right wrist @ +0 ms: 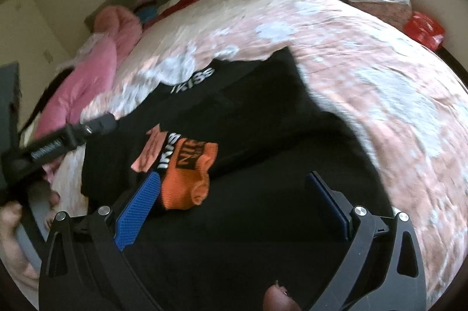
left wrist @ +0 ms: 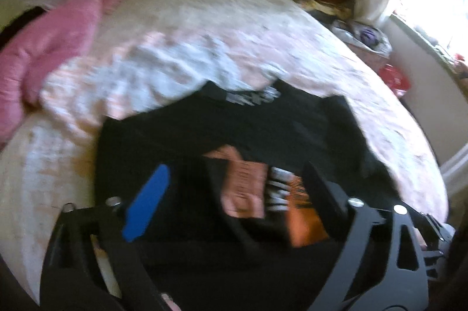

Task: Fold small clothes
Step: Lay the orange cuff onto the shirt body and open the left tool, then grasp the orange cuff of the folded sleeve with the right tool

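Bedspread bare beyond black garment

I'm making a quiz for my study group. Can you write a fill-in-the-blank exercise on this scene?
1. The orange sock lies on a ____ garment.
2. Both tools, left tool and right tool, have their jaws ____.
3. The puffy jacket at the bed's far side is ____.

Missing words: black; open; pink

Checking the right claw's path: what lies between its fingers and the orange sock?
Only black shirt; the left finger nearly touches the orange sock, right wrist view.
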Motion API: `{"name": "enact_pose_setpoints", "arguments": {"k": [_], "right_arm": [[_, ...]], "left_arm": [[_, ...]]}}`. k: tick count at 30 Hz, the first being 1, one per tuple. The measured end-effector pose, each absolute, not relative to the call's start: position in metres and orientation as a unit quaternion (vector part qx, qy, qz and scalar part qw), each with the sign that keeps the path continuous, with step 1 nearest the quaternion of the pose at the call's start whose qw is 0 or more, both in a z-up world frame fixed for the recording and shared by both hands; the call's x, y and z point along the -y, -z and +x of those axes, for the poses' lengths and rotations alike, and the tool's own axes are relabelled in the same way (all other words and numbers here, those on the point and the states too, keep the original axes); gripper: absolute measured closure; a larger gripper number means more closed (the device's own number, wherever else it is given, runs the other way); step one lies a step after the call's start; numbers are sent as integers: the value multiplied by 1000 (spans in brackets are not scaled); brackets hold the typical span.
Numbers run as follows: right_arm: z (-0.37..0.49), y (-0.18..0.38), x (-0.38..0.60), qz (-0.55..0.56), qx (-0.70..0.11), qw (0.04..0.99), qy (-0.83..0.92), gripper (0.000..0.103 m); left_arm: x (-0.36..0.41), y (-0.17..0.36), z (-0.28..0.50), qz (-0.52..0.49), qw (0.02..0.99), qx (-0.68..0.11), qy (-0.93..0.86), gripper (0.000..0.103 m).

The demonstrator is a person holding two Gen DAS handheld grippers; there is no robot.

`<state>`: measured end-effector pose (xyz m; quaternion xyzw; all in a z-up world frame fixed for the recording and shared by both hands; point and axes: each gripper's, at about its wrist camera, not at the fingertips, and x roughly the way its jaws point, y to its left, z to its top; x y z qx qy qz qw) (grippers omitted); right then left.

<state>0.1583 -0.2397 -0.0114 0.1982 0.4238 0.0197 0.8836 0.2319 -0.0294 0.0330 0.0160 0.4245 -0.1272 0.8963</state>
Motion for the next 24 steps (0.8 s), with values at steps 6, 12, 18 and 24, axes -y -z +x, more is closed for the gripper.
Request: {"name": "enact_pose_setpoints", "arguments": {"k": [6, 12, 18, 24], "right_arm": [[194, 28, 219, 187, -450, 872, -47, 21], [212, 40, 214, 187, -467, 863, -49, 32], [221, 53, 208, 188, -477, 857, -45, 44], [225, 57, 195, 176, -475, 860, -56, 75]], "left_arm": [[-7, -38, 240, -9, 900, -425, 97, 11], [-31, -38, 242, -32, 900, -426, 82, 10], [-42, -33, 238, -33, 899, -430, 74, 10], [-48, -31, 237, -34, 897, -435, 69, 10]]}}
